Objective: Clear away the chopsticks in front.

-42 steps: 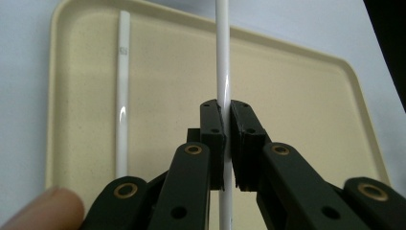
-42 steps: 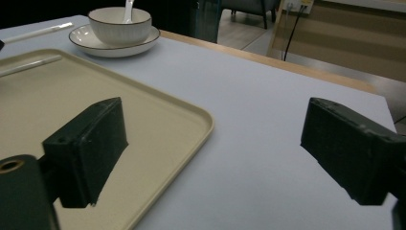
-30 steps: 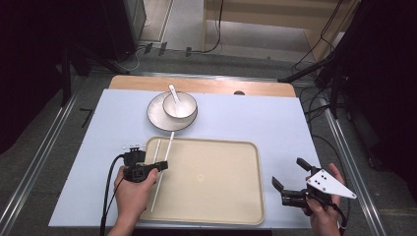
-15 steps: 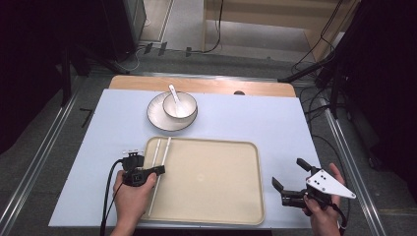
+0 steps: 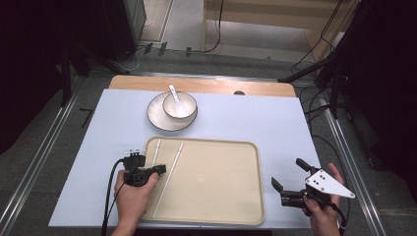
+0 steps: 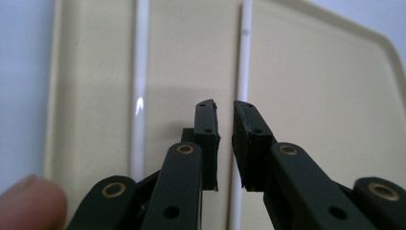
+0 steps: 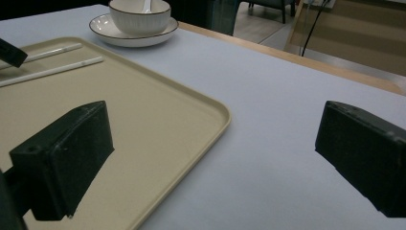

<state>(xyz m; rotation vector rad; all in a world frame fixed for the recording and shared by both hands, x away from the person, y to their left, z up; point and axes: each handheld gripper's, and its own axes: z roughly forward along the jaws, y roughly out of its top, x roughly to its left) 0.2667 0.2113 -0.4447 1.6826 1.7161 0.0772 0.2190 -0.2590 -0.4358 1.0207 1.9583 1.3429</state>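
Observation:
Two white chopsticks lie side by side on the left part of the beige tray (image 5: pixel 221 196): one (image 5: pixel 156 149) by the tray's left rim, the other (image 5: pixel 173 166) a little to its right. My left gripper (image 5: pixel 161 169) hovers low over them at the rim. In the left gripper view its jaws (image 6: pixel 224 106) have just been opening and stand a narrow slit apart. The right chopstick (image 6: pixel 245 57) runs under that slit, not pinched, and the left chopstick (image 6: pixel 140 72) lies beside it. My right gripper (image 5: pixel 286 172) is open and empty off the tray's right edge.
A white bowl (image 5: pixel 179 104) with a spoon (image 5: pixel 173 92) in it stands on a plate (image 5: pixel 157 118) beyond the tray. The right gripper view shows the tray's corner (image 7: pixel 210 110), the bowl (image 7: pixel 139 14) and the pale blue tabletop (image 7: pixel 287 86).
One second ago a single white line ran through the left gripper; now two chopsticks lie apart on the tray and the jaws have parted slightly. The right gripper has not moved.

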